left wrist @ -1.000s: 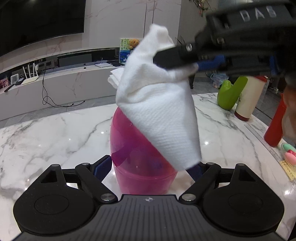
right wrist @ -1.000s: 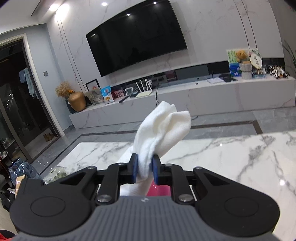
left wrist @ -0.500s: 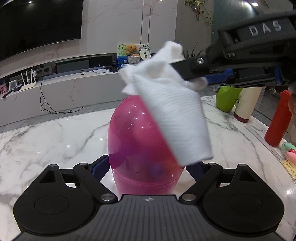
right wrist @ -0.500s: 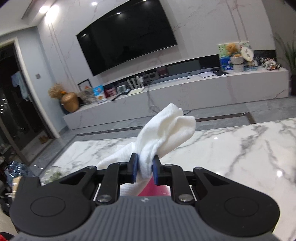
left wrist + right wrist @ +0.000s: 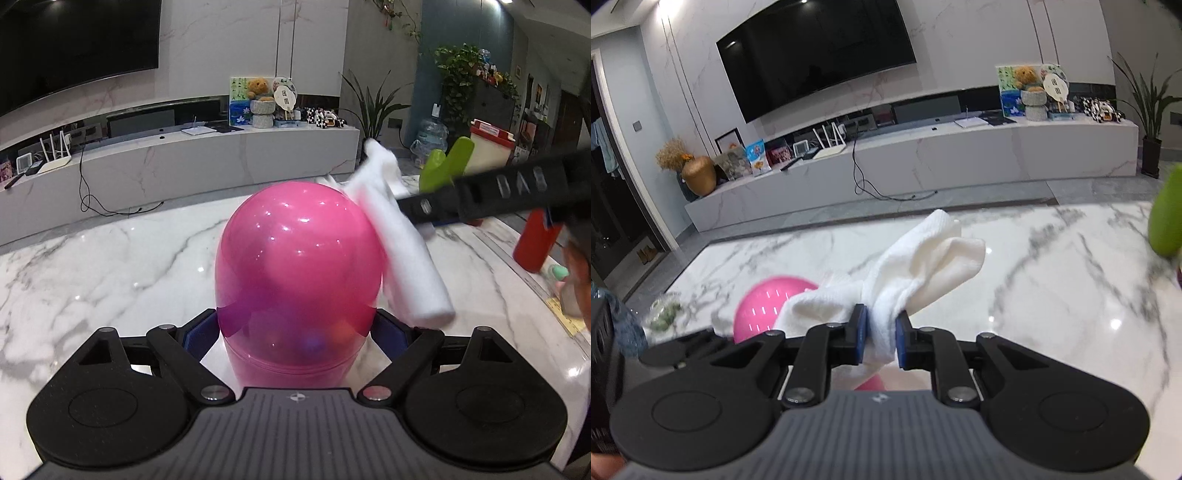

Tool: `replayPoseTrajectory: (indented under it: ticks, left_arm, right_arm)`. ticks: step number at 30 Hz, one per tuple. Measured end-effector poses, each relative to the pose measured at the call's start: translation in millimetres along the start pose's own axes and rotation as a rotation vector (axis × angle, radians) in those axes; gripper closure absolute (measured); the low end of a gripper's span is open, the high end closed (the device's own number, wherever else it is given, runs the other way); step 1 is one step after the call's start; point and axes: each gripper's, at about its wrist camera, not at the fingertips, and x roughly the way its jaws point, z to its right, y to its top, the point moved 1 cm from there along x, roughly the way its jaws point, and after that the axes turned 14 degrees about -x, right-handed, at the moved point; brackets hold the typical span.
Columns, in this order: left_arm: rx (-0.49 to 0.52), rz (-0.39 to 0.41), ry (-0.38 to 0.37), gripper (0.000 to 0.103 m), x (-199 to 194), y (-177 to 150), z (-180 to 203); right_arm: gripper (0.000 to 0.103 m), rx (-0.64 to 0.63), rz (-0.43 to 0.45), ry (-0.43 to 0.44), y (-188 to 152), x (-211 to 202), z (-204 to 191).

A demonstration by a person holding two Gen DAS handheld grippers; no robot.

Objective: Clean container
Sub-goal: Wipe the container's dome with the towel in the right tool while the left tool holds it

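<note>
Cloth (image 5: 402,240) slid off glossy (pink) container (image 5: 299,273).

Bare marble table (image 5: 110,258) left of the pink container (image 5: 299,266); bottles (image 5: 535,240) crowd its right.

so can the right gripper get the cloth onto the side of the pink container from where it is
Probably yes: the right gripper holds the white cloth right beside the pink container, nothing between them; the left gripper grips only its base.

Home living room — wall television (image 5: 820,51), media console (image 5: 923,162)
</note>
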Motion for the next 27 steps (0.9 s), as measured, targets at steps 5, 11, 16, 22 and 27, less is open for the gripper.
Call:
replayPoseTrajectory:
  ticks: [5, 11, 16, 22, 27]
  left_arm:
    - [0.003, -0.002, -0.004, 0.015, -9.5, -8.7, 4.9]
    - [0.002, -0.007, -0.001, 0.015, -18.1, -14.2, 4.4]
    - [0.005, -0.014, 0.001, 0.015, -22.5, -15.6, 2.2]
    - [0.018, -0.018, -0.006, 0.015, -25.0, -17.4, 0.1]
    - [0.030, -0.019, -0.014, 0.015, -25.7, -21.0, 0.2]
  right_arm:
    - [0.086, -0.076, 0.065, -0.039, -26.4, -33.7, -22.4]
    - [0.086, -0.225, 0.133, -0.004, -43.2, -63.7, -49.7]
    - [0.086, -0.322, 0.172, 0.047, -40.1, -75.1, -64.1]
    - [0.087, -0.469, 0.196, 0.095, -22.5, -73.7, -77.2]
    - [0.088, -0.554, 0.150, 0.157, 0.0, -54.0, -88.1]
